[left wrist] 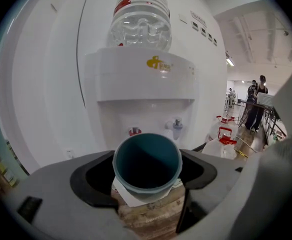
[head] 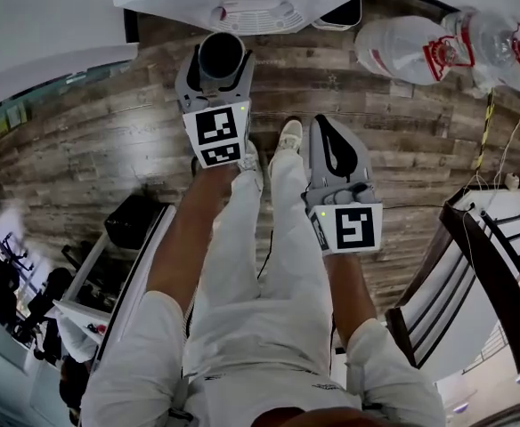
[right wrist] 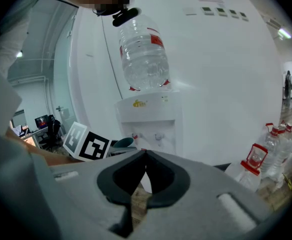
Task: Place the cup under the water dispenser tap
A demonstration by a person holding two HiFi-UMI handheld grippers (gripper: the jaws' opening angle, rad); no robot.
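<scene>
The person's white trousers (head: 269,265) fill the foreground above a wood-plank floor (head: 91,149). The right claw (right wrist: 145,156) has its jaws pressed together with nothing between them. The left claw (head: 218,56) is clamped around a teal round plastic cup (left wrist: 147,163), mouth up, held over the floor short of the white water dispenser (left wrist: 136,79), whose two taps (left wrist: 177,126) sit beyond the cup's rim.

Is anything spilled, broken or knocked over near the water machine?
No, nothing stands out. The left gripper holds the blue cup mouth up, and it looks empty. The water dispenser stands straight with its bottle on top, and the floor shows no puddle.
</scene>
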